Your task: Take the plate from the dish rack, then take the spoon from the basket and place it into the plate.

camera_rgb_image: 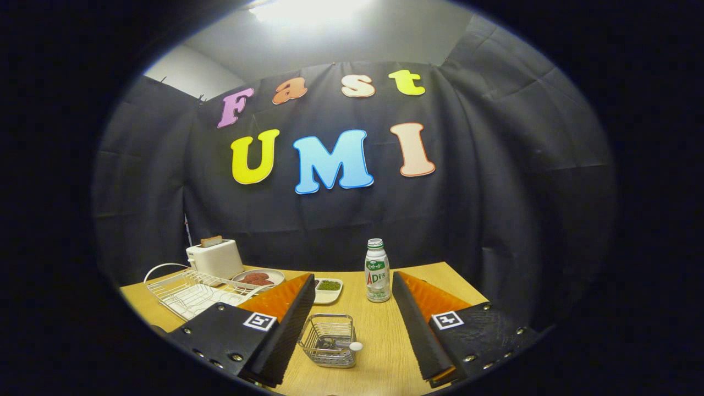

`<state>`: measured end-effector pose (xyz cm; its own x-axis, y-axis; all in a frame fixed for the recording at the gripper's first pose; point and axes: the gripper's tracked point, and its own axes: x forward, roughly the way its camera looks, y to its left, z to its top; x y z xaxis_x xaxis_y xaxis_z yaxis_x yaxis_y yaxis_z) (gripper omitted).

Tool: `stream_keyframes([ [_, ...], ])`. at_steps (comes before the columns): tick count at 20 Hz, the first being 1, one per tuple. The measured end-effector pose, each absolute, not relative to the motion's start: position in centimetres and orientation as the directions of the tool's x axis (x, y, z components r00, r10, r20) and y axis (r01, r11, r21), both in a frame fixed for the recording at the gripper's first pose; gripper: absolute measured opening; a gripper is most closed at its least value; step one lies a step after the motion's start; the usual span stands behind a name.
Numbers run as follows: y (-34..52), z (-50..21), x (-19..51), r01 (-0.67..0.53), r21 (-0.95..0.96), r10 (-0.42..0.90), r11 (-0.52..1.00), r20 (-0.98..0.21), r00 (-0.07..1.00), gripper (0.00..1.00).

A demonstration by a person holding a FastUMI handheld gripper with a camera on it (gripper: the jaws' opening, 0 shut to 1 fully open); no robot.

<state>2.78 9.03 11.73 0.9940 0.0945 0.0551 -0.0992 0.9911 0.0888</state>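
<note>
My gripper is open and holds nothing, with its fingers spread wide above the wooden table. Between the fingers, low and close, stands a small wire basket. A spoon lies in it, its pale rounded end resting at the basket's right rim. To the left, beyond my left finger, a white wire dish rack sits on the table; its near right corner is hidden behind that finger. A round plate with red food on it sits just behind the rack.
A white toaster with a slice of toast stands at the back left. A small white dish of green food and a capped drink bottle stand just ahead of the fingertips. The booth's black cloth wall closes the back.
</note>
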Motion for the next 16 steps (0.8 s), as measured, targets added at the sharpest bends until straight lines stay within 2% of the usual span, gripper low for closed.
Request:
stream_keyframes([
  [3, 9.1, 9.1, 4.1, -0.109, 0.094, 0.108, 0.990, 0.013, 0.994, 0.73],
  [5, 9.4, 7.1, 5.6, -0.135, 0.107, 0.139, 0.985, -0.024, 0.990, 0.71],
  [7, 10.3, 5.6, 5.5, -0.165, 0.131, 0.174, 0.978, -0.057, 0.983, 0.52],
  [9, 10.2, 5.3, 5.5, -0.170, 0.136, 0.179, 0.976, -0.064, 0.982, 0.28],
  [11, 10.3, 4.3, 7.2, -0.173, 0.153, 0.184, 0.973, -0.058, 0.981, 0.25],
  [12, 10.7, 5.0, 6.0, -0.170, 0.154, 0.181, 0.973, -0.059, 0.982, 0.13],
  [14, 10.4, 5.3, 5.1, -0.150, 0.125, 0.160, 0.981, -0.075, 0.984, 0.12],
  [15, 10.5, 5.8, 4.9, -0.142, 0.105, 0.152, 0.984, -0.091, 0.984, 0.07],
  [16, 10.6, 6.1, 4.6, -0.143, 0.089, 0.151, 0.986, -0.101, 0.983, 0.07],
])
